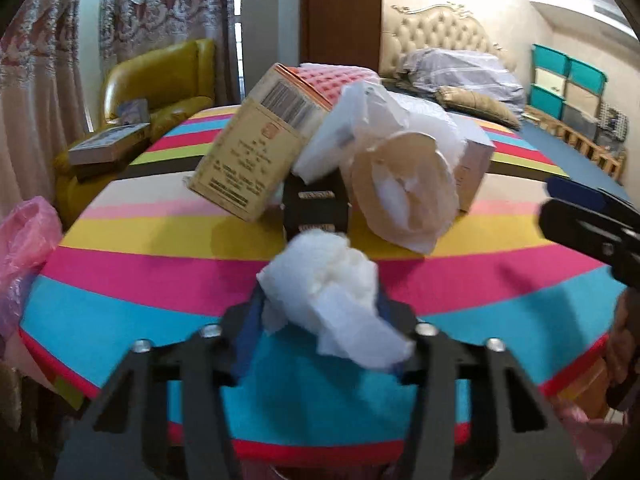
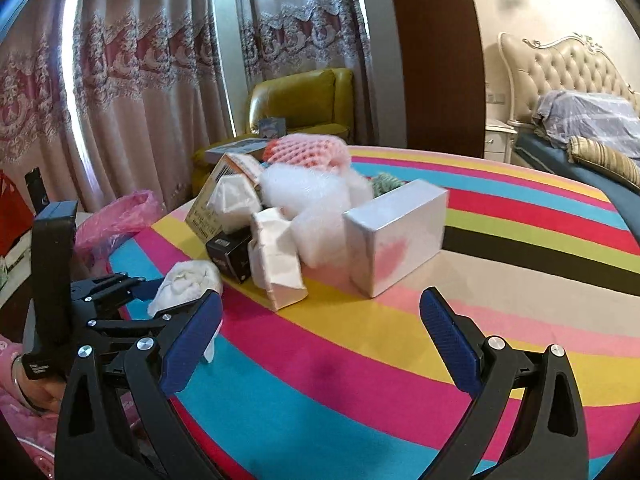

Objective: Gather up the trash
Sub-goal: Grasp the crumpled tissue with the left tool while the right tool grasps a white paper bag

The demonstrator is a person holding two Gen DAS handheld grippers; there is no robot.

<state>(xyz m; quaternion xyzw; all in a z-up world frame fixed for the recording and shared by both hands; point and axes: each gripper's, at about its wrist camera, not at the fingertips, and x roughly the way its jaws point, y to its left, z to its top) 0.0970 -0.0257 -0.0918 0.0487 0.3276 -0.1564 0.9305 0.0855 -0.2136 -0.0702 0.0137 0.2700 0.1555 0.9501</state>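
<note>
Left wrist view: the left tongs [image 1: 320, 316] are clamped on a crumpled white tissue wad [image 1: 328, 292], its blue pads pressing it from both sides. The wad's long axis runs slantwise, from upper left toward a loose flap at lower right that hangs past the right finger. It sits just above the striped tabletop [image 1: 160, 280], on the near side of the trash pile.

That pile is the landmark: a tan carton [image 1: 248, 160] tilted with its barcode end up, a small black box [image 1: 316, 208] directly behind the wad, and a beige paper cup [image 1: 404, 196] lying on its side, mouth toward the camera. A pink plastic bag [image 1: 24, 248] hangs off the tabletop's edge, left of the pile.

Right wrist view: the right tongs [image 2: 320, 340] stand wide apart with nothing between them, in front of the pile and near a white box [image 2: 400, 236] on its right side. The wad [image 2: 188, 284] and left tongs [image 2: 176, 300] appear at the pile's near left.
</note>
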